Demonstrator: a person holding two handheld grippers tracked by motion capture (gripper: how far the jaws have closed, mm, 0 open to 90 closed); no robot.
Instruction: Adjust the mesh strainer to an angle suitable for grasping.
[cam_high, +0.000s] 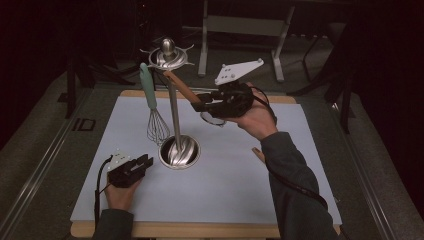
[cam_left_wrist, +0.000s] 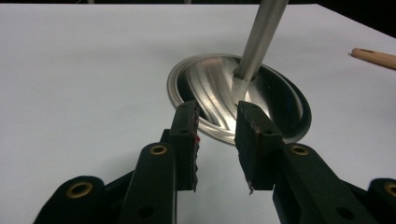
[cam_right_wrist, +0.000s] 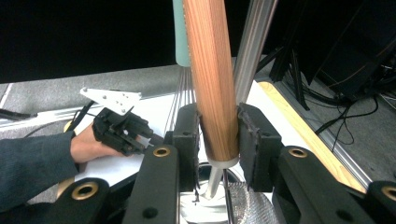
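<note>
A steel utensil stand (cam_high: 174, 115) rises from a round base (cam_left_wrist: 275, 100) in the middle of the white mat. A whisk (cam_high: 156, 125) with a mint handle (cam_right_wrist: 180, 32) hangs from the stand's top ring. My right gripper (cam_high: 200, 104) is raised beside the pole and shut on the wooden handle (cam_right_wrist: 210, 70) of a strainer, low on the handle near its mesh bowl (cam_high: 212, 118). The handle slants up toward the top ring. My left gripper (cam_high: 146, 162) rests on the mat left of the base, open, with nothing between its pads (cam_left_wrist: 254, 135).
A second wooden handle (cam_left_wrist: 376, 57) lies on the mat right of the base, partly under the right sleeve (cam_high: 258, 154). The mat (cam_high: 225, 190) covers a wooden table. Grey frame legs (cam_high: 202, 45) and dark stands lie beyond the far edge.
</note>
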